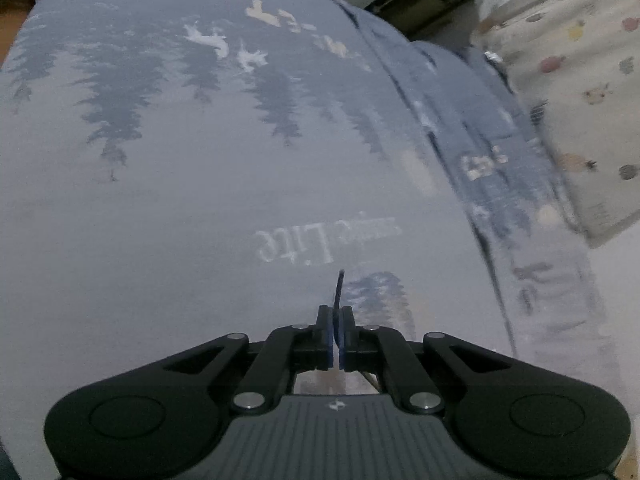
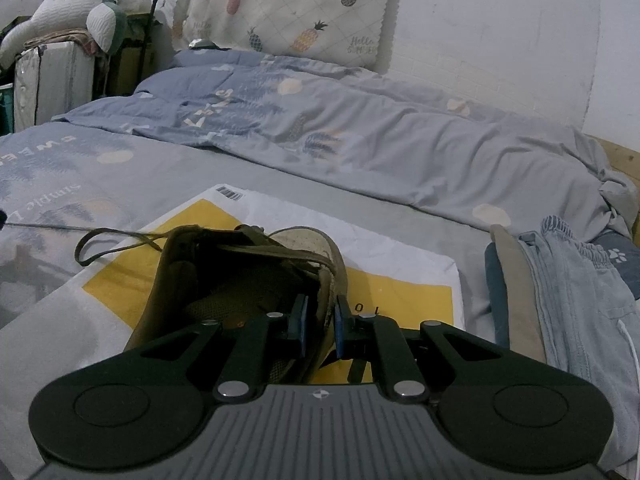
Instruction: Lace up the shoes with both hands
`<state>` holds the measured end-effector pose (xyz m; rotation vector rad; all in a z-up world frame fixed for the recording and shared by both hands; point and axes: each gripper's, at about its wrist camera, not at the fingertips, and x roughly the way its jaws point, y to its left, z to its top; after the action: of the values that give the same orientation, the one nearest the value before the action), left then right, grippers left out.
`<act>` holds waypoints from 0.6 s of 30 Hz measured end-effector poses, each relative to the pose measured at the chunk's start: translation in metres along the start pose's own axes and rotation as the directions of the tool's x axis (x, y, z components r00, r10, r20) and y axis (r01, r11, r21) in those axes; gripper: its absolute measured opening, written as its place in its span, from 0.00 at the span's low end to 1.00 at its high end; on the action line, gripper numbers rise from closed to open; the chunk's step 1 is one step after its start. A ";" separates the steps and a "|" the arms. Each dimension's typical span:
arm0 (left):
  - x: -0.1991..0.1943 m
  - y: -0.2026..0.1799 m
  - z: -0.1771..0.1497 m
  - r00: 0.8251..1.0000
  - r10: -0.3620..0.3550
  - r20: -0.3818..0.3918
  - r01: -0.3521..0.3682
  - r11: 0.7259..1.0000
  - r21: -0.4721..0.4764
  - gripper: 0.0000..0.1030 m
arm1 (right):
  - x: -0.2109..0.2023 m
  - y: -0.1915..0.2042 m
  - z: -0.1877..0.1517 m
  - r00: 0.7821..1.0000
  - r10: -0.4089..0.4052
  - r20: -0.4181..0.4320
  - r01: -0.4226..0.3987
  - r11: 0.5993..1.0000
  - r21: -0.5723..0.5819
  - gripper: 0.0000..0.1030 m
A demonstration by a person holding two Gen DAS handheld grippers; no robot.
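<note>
An olive-brown shoe (image 2: 240, 276) lies on a white and yellow bag (image 2: 400, 280) on the bed. My right gripper (image 2: 320, 322) is shut on the shoe's right collar edge near the heel, one pad inside and one outside. A dark lace (image 2: 112, 242) runs from the shoe's eyelets off to the left, looping over the bag. In the left wrist view my left gripper (image 1: 337, 320) is shut on the thin dark lace end (image 1: 339, 288), which sticks out past the pads above the bedsheet. The shoe itself is out of that view.
A grey-blue bedsheet (image 1: 160, 200) with tree prints fills the left wrist view. A rumpled blue duvet (image 2: 380, 140) lies behind the shoe, a pineapple pillow (image 2: 288, 4) leans on the wall, and folded jeans and clothes (image 2: 560, 300) lie at the right. Boxes and a plush toy (image 2: 72, 8) stand at the far left.
</note>
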<state>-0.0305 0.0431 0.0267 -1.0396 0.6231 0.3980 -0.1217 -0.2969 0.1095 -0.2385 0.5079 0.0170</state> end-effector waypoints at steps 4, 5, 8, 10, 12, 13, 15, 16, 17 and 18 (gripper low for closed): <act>0.000 0.002 0.004 0.998 0.058 0.019 -0.058 0.998 0.008 0.00 | 0.000 0.000 0.001 1.000 0.001 -0.001 -0.001 1.000 0.001 0.10; -0.002 0.002 0.005 0.997 0.065 0.029 -0.065 0.998 0.008 0.00 | -0.001 0.000 0.001 1.000 0.001 -0.002 -0.001 1.000 0.002 0.10; -0.007 0.001 0.007 0.996 0.067 0.061 -0.067 0.998 0.007 0.03 | -0.002 -0.001 0.001 1.000 0.007 0.002 -0.007 1.000 0.009 0.10; -0.011 -0.002 0.008 0.995 0.052 0.081 -0.053 0.998 0.015 0.18 | -0.005 -0.002 0.002 1.000 0.014 0.017 -0.015 1.000 0.017 0.11; -0.012 -0.011 0.008 0.996 -0.031 0.084 0.027 0.999 0.046 0.35 | -0.009 -0.003 0.003 0.999 0.022 0.043 -0.023 0.999 0.028 0.11; -0.012 -0.017 0.006 0.994 -0.079 0.076 0.073 0.995 0.074 0.37 | -0.011 -0.004 0.004 0.998 0.026 0.056 -0.028 0.999 0.033 0.11; -0.010 -0.039 -0.001 0.985 -0.166 0.047 0.153 0.968 0.201 0.43 | -0.015 -0.005 0.005 0.996 0.028 0.080 -0.031 0.999 0.038 0.11; -0.008 -0.051 -0.006 0.980 -0.198 0.029 0.182 0.944 0.276 0.46 | -0.016 -0.005 0.006 0.995 0.030 0.092 -0.034 0.999 0.041 0.11; -0.006 -0.062 -0.012 0.976 -0.218 0.013 0.199 0.913 0.356 0.46 | -0.018 -0.006 0.007 0.994 0.032 0.104 -0.036 0.998 0.045 0.11; -0.004 -0.074 -0.018 0.972 -0.236 -0.005 0.214 0.875 0.434 0.46 | -0.019 -0.006 0.008 0.993 0.032 0.114 -0.038 0.998 0.049 0.11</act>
<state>0.0038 -0.0074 0.0727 -0.6613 0.5086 0.0694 -0.1339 -0.3002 0.1263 -0.1774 0.3995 0.0514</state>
